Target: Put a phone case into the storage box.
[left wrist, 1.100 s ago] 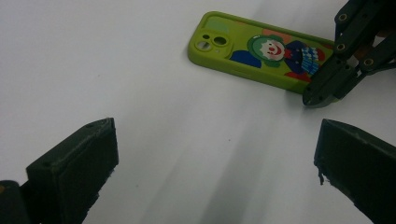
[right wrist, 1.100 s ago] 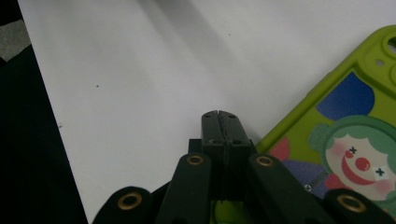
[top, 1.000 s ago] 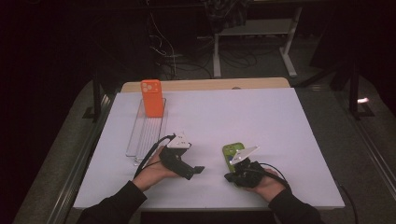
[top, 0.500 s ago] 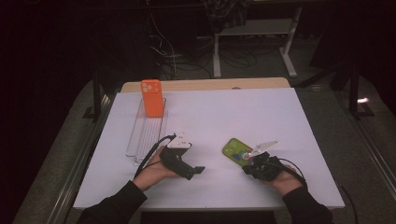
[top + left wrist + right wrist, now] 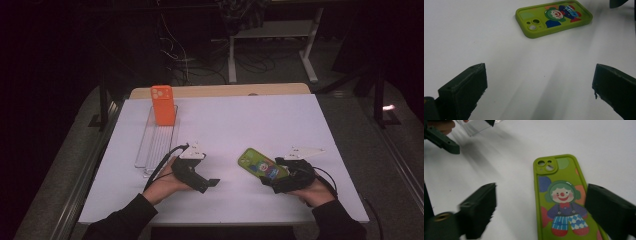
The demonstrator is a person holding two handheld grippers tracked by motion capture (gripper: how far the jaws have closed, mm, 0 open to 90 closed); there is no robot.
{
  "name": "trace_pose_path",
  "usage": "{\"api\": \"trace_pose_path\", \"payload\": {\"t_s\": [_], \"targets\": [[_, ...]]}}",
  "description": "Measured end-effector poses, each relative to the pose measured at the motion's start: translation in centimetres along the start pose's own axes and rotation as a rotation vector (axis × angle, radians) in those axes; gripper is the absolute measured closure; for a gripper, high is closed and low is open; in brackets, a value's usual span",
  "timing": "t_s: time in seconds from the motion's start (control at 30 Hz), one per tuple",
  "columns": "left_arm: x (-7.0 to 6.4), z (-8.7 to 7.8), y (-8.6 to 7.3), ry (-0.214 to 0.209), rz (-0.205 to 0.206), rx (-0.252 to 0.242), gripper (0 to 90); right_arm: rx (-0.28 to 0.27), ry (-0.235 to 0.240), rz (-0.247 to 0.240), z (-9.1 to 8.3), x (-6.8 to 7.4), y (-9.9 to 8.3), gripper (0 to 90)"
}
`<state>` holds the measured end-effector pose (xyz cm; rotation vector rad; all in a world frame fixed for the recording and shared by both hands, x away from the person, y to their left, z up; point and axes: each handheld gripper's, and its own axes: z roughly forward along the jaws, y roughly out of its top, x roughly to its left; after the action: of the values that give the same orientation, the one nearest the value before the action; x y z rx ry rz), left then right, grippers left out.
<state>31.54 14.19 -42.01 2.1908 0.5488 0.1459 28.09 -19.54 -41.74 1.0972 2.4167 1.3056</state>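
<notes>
green clown phone case point(image 5: 564, 202) lies flat on the table, part under the right gripper point(image 5: 544, 207); jaws spread wide, nothing pinched

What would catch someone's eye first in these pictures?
Probably the green phone case with its cartoon clown, lying flat on the white table right before the open right gripper. Next, the orange phone case standing upright in the clear rack at the far left.

High view looks forward and down from afar; both gripper views sit low and close, sharing the green phone case point(image 5: 554, 18) beyond their fingers
</notes>
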Motion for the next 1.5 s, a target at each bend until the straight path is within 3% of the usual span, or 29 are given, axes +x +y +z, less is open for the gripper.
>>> {"api": "trace_pose_path", "payload": {"t_s": [0.53,0.77,0.9,1.1,1.37,1.5], "targets": [[0.0,0.0,0.0,-0.004,-0.005,-0.011,0.0,0.016,0.001,0.003,-0.6,-0.5,0.4,0.0],[0.1,0.0,0.0,-0.004,0.006,-0.006,0.0,0.043,-0.002,-0.011,-0.9,-0.7,2.0,0.0],[0.1,0.0,0.0,-0.004,0.000,-0.011,0.0,0.054,-0.029,-0.016,-0.9,-1.2,3.2,0.0],[0.1,0.0,0.0,-0.007,0.005,-0.010,0.0,0.074,-0.050,-0.024,0.3,-2.3,4.7,0.0],[0.1,0.1,0.0,-0.009,-0.001,-0.004,0.0,0.183,-0.077,-0.030,2.5,-2.9,4.6,0.0],[0.0,0.1,0.0,-0.010,-0.006,-0.004,0.0,0.249,-0.058,-0.042,3.5,-2.9,3.8,0.0]]}}
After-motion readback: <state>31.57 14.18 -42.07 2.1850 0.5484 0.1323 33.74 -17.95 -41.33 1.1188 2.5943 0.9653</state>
